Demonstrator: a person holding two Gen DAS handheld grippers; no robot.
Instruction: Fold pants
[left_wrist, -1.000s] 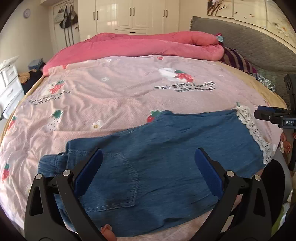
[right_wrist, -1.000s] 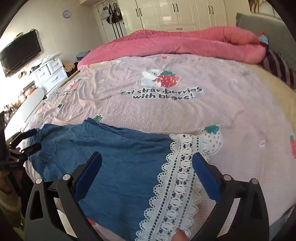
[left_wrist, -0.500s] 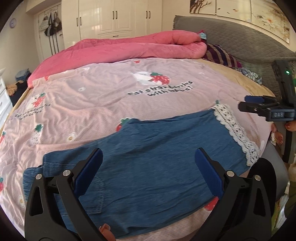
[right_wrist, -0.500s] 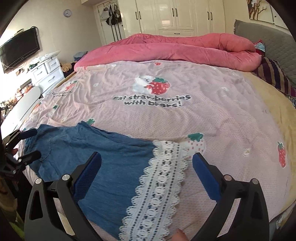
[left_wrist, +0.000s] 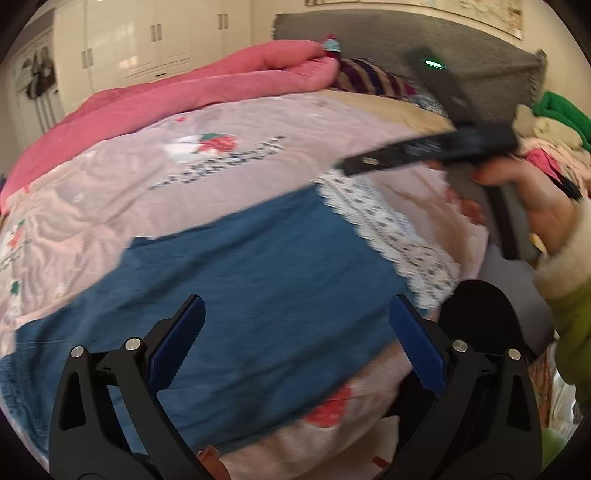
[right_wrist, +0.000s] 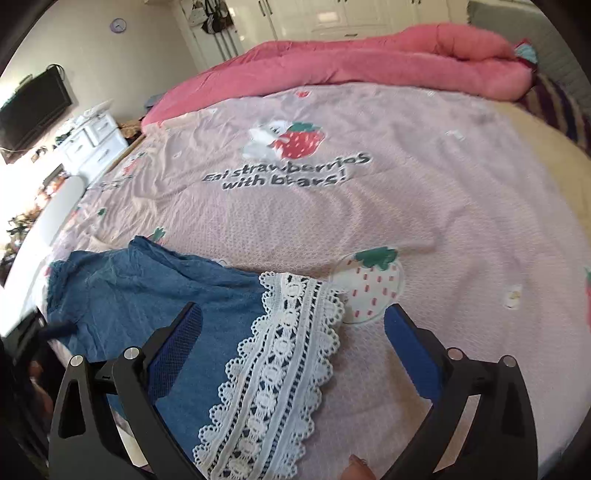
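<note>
Left gripper (left_wrist: 295, 343) swung toward lace hem (left_wrist: 391, 232) of pants (left_wrist: 258, 280); right gripper (right_wrist: 291, 343) nearer hem; both spread wide, empty.

pants (left_wrist: 266, 280) | blue denim, white lace hem (right_wrist: 280, 369) | lying flat on pink bedspread (right_wrist: 369, 221)

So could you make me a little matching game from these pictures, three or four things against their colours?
Things:
1. pants
2. lace trim
3. rolled quilt
4. pads of the right hand-held gripper

Colours:
A. white
B. dark blue
C. denim blue
D. pink

Pairs: 1-C, 2-A, 3-D, 4-B
</note>
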